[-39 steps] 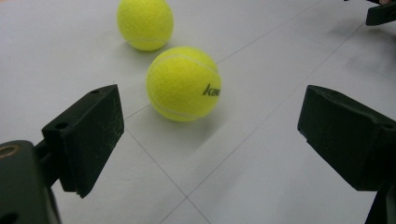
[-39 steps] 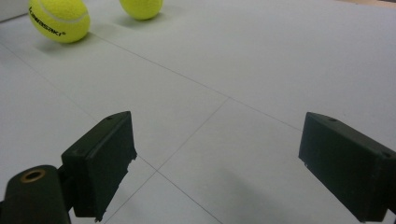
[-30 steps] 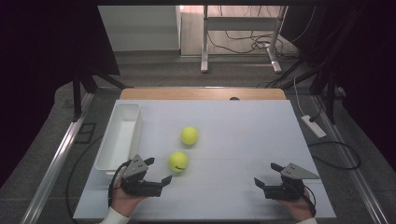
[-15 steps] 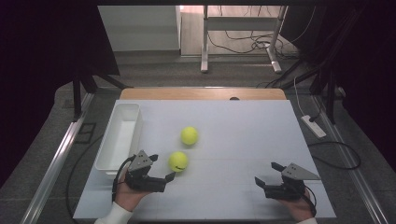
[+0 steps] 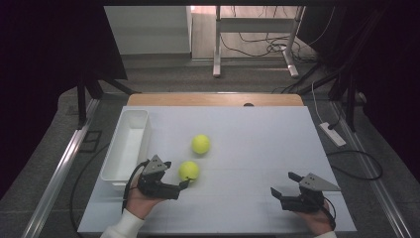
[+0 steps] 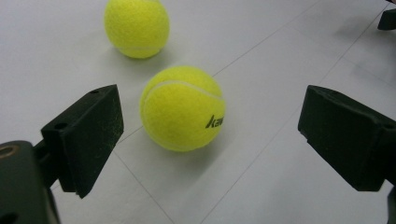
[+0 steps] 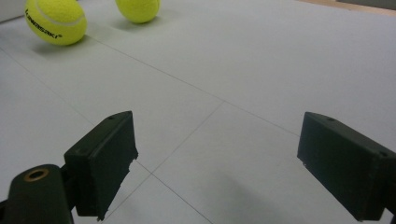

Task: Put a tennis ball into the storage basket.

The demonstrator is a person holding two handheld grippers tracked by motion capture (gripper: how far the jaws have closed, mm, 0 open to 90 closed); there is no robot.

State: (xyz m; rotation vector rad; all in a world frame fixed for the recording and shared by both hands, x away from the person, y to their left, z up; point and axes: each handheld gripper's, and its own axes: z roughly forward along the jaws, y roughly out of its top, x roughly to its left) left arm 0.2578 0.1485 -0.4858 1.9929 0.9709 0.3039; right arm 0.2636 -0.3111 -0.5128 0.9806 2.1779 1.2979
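Lying bare, white bin point(image 5: 126, 144), tennis balls point(image 5: 188, 170) outside

We look down from above the near edge; both gripper views sit low, sharing two tennis balls point(image 5: 195, 157) mid-table.

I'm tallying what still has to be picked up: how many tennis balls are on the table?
2. The near ball lies just ahead of the open left claw; the far ball sits beyond it, mid-table. The white bin looks empty.
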